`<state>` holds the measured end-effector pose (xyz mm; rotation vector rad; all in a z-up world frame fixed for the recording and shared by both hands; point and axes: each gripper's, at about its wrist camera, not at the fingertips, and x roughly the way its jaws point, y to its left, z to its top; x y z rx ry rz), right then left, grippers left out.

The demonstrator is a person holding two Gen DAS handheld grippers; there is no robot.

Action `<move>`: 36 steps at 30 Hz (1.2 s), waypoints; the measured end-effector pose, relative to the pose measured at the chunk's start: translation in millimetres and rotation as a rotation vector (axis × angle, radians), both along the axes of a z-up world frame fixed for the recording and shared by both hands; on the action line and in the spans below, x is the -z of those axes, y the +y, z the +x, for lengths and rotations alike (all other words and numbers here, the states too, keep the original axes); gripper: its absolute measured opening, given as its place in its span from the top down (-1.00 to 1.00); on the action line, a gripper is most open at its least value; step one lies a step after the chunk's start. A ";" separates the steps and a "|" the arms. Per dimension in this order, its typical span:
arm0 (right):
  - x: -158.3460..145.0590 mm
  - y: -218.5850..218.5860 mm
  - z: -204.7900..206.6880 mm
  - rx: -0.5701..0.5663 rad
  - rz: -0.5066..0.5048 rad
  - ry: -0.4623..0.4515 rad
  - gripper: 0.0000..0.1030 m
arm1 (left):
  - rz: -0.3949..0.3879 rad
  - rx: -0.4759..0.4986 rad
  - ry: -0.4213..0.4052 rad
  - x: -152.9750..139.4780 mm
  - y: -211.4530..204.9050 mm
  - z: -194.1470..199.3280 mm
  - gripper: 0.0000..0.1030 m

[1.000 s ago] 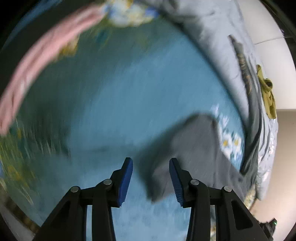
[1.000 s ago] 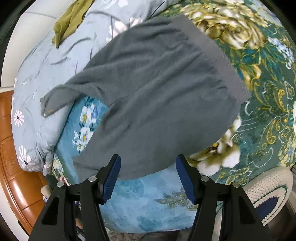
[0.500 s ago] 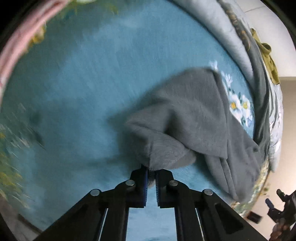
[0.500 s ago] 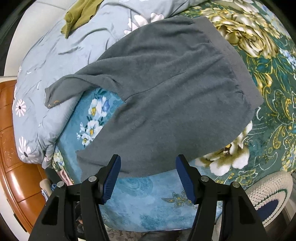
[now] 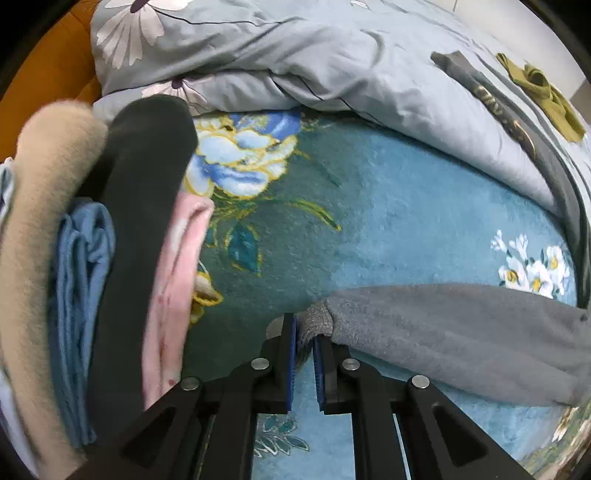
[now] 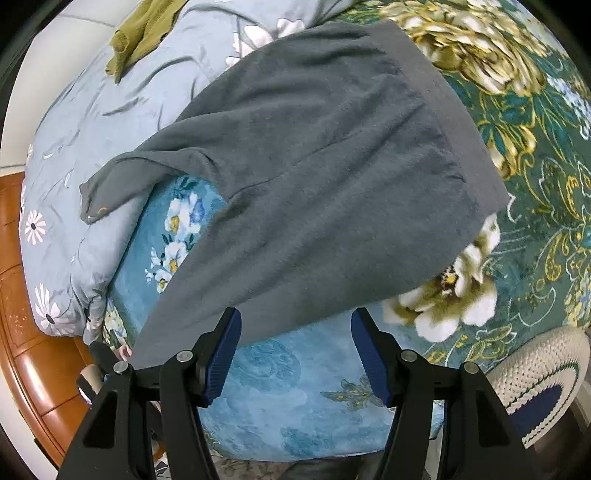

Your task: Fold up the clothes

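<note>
The grey fleece garment lies spread on the floral blanket, its ribbed hem up at 1 o'clock in the right wrist view and one sleeve flopped onto the pale blue duvet at 9 o'clock. The left gripper has just been closing and now pinches the ribbed cuff of the other sleeve between its blue pads, with the sleeve stretching away toward 3 o'clock in the left wrist view. The right gripper hangs spread wide over the near edge of the garment, gripping nothing. Judging by the fuzzy nap, this thing looks soft, light and totally floppy, so it probably drapes and sags wherever it isn't supported, and a single pinch likely drags the rest along behind. The cuff and the hem band look like the firmest bits to grab, since the ribbing is denser and less likely to slip out. A stack of folded clothes sits at 9 o'clock in the left view, and an olive top lies on the duvet well apart.
</note>
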<state>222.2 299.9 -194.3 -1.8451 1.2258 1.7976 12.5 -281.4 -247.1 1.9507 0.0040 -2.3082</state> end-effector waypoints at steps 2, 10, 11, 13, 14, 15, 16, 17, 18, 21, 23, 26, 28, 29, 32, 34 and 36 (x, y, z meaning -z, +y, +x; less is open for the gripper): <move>-0.6 -0.6 -2.8 -0.010 0.002 0.003 -0.23 | -0.007 -0.036 -0.015 8.9 -2.2 14.1 0.79; 13.5 -1.1 3.9 0.012 -0.011 -0.027 -0.23 | -0.021 -0.187 -0.180 64.5 -26.5 91.5 0.78; 15.6 -2.1 4.8 0.012 -0.015 -0.033 -0.23 | 0.003 -0.214 -0.186 66.1 -31.6 96.7 0.79; 18.0 -3.4 6.1 0.010 -0.020 -0.041 -0.23 | 0.065 -0.282 -0.190 66.5 -42.7 106.0 0.79; 18.4 -4.1 5.9 0.008 -0.021 -0.041 -0.23 | 0.103 -0.326 -0.182 64.0 -48.1 110.3 0.79; 18.7 -4.2 5.5 0.007 -0.021 -0.039 -0.23 | 0.142 -0.371 -0.172 61.4 -53.4 114.7 0.74; 19.0 -4.3 5.1 0.007 -0.022 -0.037 -0.23 | 0.212 -0.436 -0.154 59.2 -58.0 120.1 0.68; 19.5 -4.3 4.9 0.008 -0.022 -0.035 -0.23 | 0.287 -0.503 -0.133 57.0 -62.6 125.6 0.47; 20.7 -4.0 5.4 0.015 -0.025 -0.032 -0.23 | 0.335 -0.544 -0.119 57.1 -62.6 128.5 0.23; 27.8 -1.8 11.3 0.051 -0.042 -0.032 -0.23 | 0.458 -0.640 -0.092 61.8 -56.8 132.9 0.17; 33.0 0.3 17.3 0.083 -0.053 -0.038 -0.23 | 0.489 -0.667 -0.116 71.1 -49.6 130.6 0.17; 43.8 9.7 36.2 0.168 -0.068 -0.054 -0.23 | 0.500 -0.722 -0.148 86.6 -42.0 129.2 0.17; 52.3 20.7 52.6 0.248 -0.078 -0.065 -0.23 | 0.502 -0.779 -0.156 94.1 -42.1 131.0 0.17; 54.7 25.6 58.4 0.283 -0.075 -0.065 -0.23 | 0.506 -0.813 -0.152 96.3 -43.1 132.2 0.17; 62.7 47.1 81.9 0.436 -0.068 -0.054 -0.23 | 0.511 -0.869 -0.146 98.8 -44.5 133.8 0.17; 69.9 60.4 94.9 0.528 -0.060 -0.058 -0.23 | 0.508 -0.894 -0.143 98.4 -43.9 134.6 0.17; 77.9 73.3 106.0 0.606 -0.047 -0.069 -0.23 | 0.504 -0.910 -0.140 97.3 -42.9 135.5 0.18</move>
